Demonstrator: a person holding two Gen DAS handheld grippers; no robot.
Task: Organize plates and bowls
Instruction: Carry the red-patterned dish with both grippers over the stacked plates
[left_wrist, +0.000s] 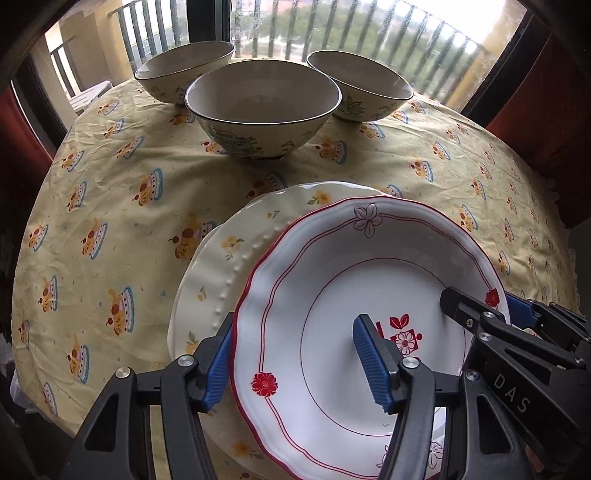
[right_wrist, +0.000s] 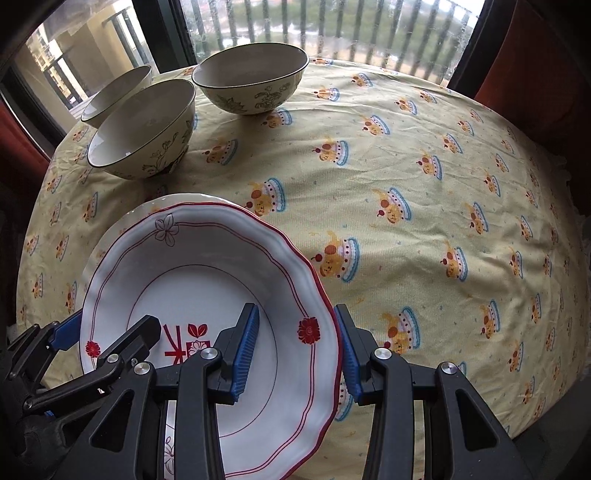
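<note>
A white plate with red trim (left_wrist: 369, 295) lies on a cream plate with yellow flowers (left_wrist: 236, 251), near the front of the table. My left gripper (left_wrist: 295, 358) is open and straddles the red-trimmed plate's left rim, one finger inside, one outside. My right gripper (right_wrist: 299, 347) is open and straddles the same plate's (right_wrist: 207, 280) right rim; it also shows in the left wrist view (left_wrist: 480, 314). Three cream floral bowls stand at the far side: left (left_wrist: 181, 74), middle (left_wrist: 262, 110), right (left_wrist: 360, 85).
The round table wears a yellow cloth with a cake print (right_wrist: 424, 206). A window with balcony railings (left_wrist: 332, 33) is behind the bowls. Red chair backs (right_wrist: 535, 74) stand at the table's far sides.
</note>
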